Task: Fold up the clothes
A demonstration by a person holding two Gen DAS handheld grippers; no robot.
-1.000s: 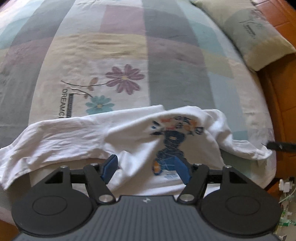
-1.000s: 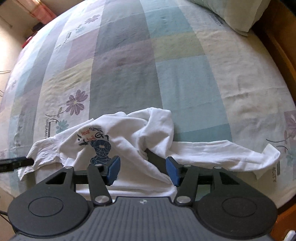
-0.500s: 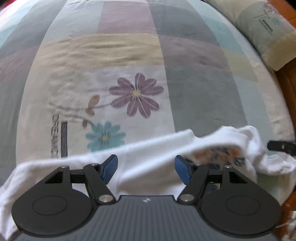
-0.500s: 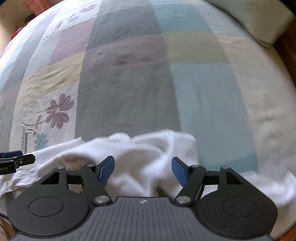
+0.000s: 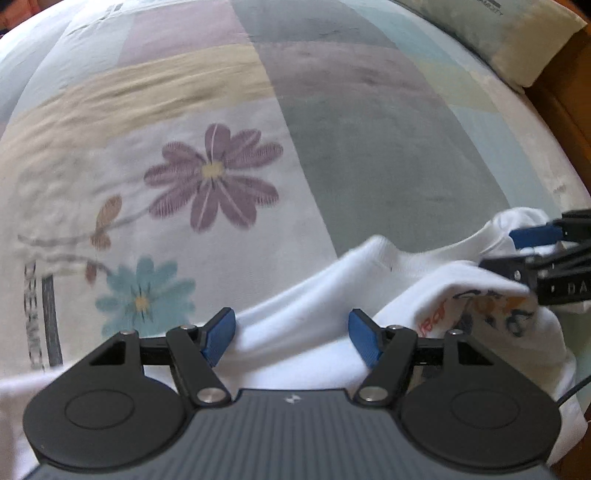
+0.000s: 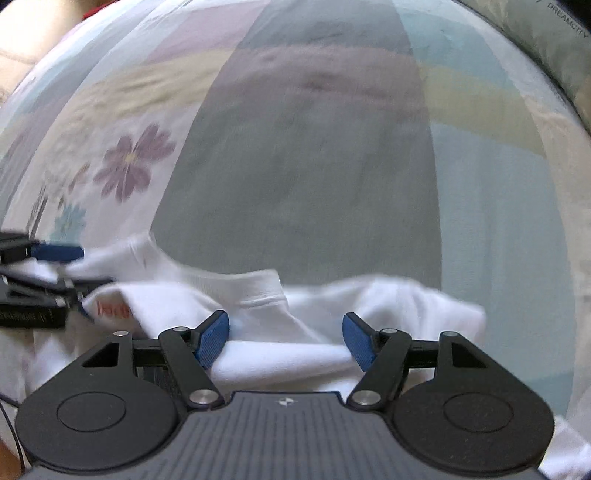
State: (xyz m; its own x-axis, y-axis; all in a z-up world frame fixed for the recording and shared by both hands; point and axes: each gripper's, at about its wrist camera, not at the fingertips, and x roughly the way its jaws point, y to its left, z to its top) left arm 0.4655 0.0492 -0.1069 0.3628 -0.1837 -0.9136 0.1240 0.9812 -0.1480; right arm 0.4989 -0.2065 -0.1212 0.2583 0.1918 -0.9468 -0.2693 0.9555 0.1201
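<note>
A crumpled white T-shirt [image 5: 317, 317] with a blue and orange print [image 5: 491, 310] lies on the bed's near edge. My left gripper [image 5: 291, 341] is open, low over the shirt, with white cloth lying between its blue pads. My right gripper [image 6: 284, 339] is open too, its pads either side of a fold of the same T-shirt [image 6: 280, 295]. Each gripper shows in the other's view: the right gripper [image 5: 543, 254] at the far right edge, the left gripper [image 6: 40, 280] at the far left, beside the red print [image 6: 110, 308].
The bed carries a patchwork sheet [image 5: 351, 155] of pastel blocks with a purple flower [image 5: 212, 177] and a teal flower [image 5: 142, 299]. A pillow [image 5: 517, 33] lies at the far right corner, with a wooden bed frame [image 5: 565, 99] beyond it.
Both grippers have come down and forward onto the shirt. The shirt now fills only the bottom of each view, and the grippers have closed in on each other.
</note>
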